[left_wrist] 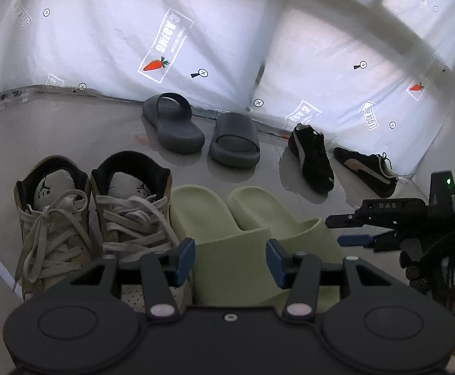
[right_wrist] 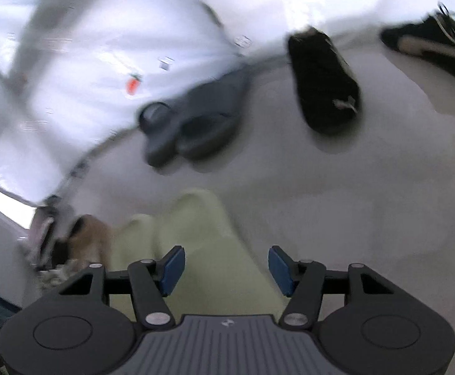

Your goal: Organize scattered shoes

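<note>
The left gripper (left_wrist: 230, 257) hangs half-open over the pale green slides (left_wrist: 243, 222), gripping nothing. The right gripper (right_wrist: 226, 270), just beside, also stands apart and empty above them. High-top sneakers (left_wrist: 93, 212) sit left on the floor (left_wrist: 258, 175); grey slides (left_wrist: 202, 134) and black sneakers (left_wrist: 315, 156) lie farther by the sheet (left_wrist: 102, 47).

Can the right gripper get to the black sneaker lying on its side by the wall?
Probably yes: the right gripper has open fingers, and only bare floor lies between it and that sneaker.
</note>
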Demonstrator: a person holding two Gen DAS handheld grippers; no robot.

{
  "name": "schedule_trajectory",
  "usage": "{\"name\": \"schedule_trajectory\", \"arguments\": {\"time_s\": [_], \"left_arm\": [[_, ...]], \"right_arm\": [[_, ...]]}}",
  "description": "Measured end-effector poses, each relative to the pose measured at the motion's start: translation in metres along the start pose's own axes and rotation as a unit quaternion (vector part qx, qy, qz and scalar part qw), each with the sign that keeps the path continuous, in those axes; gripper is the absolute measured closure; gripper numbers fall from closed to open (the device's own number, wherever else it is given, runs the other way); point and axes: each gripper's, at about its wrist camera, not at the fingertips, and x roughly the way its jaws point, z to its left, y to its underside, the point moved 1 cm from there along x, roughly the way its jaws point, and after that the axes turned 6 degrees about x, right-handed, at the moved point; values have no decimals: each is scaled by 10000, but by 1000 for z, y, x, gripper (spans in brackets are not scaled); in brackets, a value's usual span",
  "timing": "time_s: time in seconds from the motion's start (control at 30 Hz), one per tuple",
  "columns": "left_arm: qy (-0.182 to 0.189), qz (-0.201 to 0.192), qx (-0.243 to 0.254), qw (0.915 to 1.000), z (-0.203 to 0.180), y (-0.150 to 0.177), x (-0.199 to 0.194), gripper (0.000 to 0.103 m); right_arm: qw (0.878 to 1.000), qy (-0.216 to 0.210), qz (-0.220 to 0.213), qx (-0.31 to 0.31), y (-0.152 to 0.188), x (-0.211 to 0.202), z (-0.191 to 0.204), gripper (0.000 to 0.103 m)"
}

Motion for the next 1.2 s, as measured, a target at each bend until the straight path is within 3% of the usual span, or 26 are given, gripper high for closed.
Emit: {"name": "schedule_trajectory", "arguments": {"time_s": [0.1,0.17,0.33,0.53,0.67,0.77,0.8,0.83,0.87,0.9,1.0,1.1,1.2], "left_arm": [[51,58,-10,10000,-1,1,3,52],[94,107,5,9999,-2,1,5,52],[166,111,158,9997,-7,0,7,52],[92,123,2,9999,0,2,5,52],[23,70,-19,10000,0,1,3,52],[-4,21,24,10000,-1,1,-1,51],[-7,24,16,10000,-2,1,-1,51],[-13,50,-4,10000,-1,2,-1,51],[-19,84,-27,10000,-1,4,0,51],[-22,95,-35,9999,-1,4,0,51],[-37,84,-42,9999,-2,4,-1,51],[-36,99,-31,9999,-4,4,0,51],[-40,100,-24,9999,-4,5,0,51]], "right_arm": [[9959,-406,157,788,3,4,-19,47],[9937,-507,235,967,4,5,-26,47],[9916,-591,581,993,10,5,-22,47],[9846,-645,908,1344,46,-2,-11,47],[9823,-751,1173,1252,62,1,3,47],[9862,-826,1296,611,69,-2,20,45],[9898,-689,1243,-125,72,-8,34,43],[9898,-589,1191,-522,75,-12,42,33],[9855,-410,1090,-1235,81,-17,55,29],[9720,-406,1072,-2053,92,-23,70,28],[9519,-621,1288,-2711,108,-19,85,27],[9394,-203,1085,-3245,119,-15,98,27],[9519,-178,1000,-2890,113,-14,94,27]]}}
